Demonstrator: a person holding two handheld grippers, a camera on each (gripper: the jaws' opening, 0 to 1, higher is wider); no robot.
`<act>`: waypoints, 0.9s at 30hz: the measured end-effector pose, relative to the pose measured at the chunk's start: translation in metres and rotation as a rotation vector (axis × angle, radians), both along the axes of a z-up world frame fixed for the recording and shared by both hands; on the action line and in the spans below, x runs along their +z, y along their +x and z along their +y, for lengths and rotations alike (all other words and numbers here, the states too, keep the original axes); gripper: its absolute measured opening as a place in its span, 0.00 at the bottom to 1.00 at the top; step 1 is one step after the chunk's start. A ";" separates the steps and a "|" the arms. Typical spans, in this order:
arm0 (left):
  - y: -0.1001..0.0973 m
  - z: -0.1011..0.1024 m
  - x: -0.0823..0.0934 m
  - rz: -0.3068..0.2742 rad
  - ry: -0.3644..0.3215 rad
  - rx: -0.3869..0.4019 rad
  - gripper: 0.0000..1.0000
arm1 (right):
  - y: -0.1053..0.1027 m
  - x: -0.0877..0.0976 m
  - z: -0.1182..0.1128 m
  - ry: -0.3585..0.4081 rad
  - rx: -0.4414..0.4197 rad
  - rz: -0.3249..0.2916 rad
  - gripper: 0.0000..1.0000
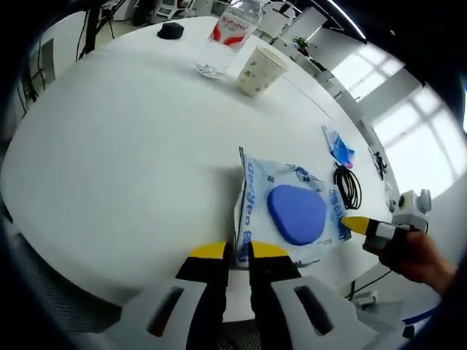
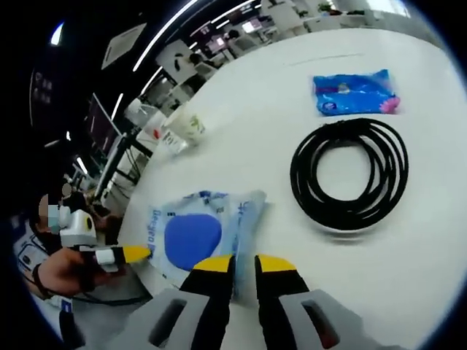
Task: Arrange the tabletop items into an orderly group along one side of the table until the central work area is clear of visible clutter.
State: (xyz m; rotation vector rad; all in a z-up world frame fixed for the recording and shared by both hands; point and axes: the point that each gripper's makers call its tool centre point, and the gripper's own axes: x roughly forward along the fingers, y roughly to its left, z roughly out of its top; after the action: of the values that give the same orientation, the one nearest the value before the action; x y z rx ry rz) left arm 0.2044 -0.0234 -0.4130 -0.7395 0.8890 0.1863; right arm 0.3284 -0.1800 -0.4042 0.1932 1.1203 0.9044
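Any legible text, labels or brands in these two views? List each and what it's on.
"Wahaha", roughly, on the red label of the water bottle; partly blurred.
Blue lettering along the edge of the clear pouch, starting "De"; the rest is too distorted to read.
Small blue packet: print too small.
Paper cup: pattern only, no words readable.

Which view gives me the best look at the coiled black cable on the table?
The right gripper view: the black cable lies there as a full, open coil on the white table, seen almost from above. In the left gripper view the cable is small and squashed edge-on near the table's far side.
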 end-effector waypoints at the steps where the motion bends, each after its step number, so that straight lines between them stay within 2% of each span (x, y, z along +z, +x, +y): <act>1: 0.000 0.000 0.000 -0.001 -0.001 0.001 0.04 | 0.003 0.000 -0.002 0.004 -0.002 0.001 0.04; 4: 0.002 -0.005 0.003 -0.004 0.000 -0.006 0.03 | 0.001 0.002 0.000 0.003 0.000 -0.006 0.03; 12: 0.009 -0.013 0.011 -0.031 -0.001 -0.028 0.00 | 0.014 0.009 0.000 0.014 0.007 -0.040 0.00; 16: 0.013 -0.018 0.017 -0.035 0.015 -0.059 0.00 | 0.023 0.018 0.001 0.056 -0.011 -0.049 0.00; 21: 0.024 -0.021 0.026 -0.053 0.045 -0.106 0.00 | 0.028 0.023 -0.001 0.068 -0.003 -0.068 0.00; 27: 0.033 -0.028 0.029 -0.064 0.065 -0.154 0.00 | 0.039 0.029 -0.004 0.078 -0.013 -0.080 0.00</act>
State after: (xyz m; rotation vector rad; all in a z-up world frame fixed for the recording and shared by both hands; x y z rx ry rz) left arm 0.2369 -0.0509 -0.3836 -0.6107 0.8714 0.0542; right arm 0.3676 -0.1840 -0.3757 0.2260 1.0098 0.9366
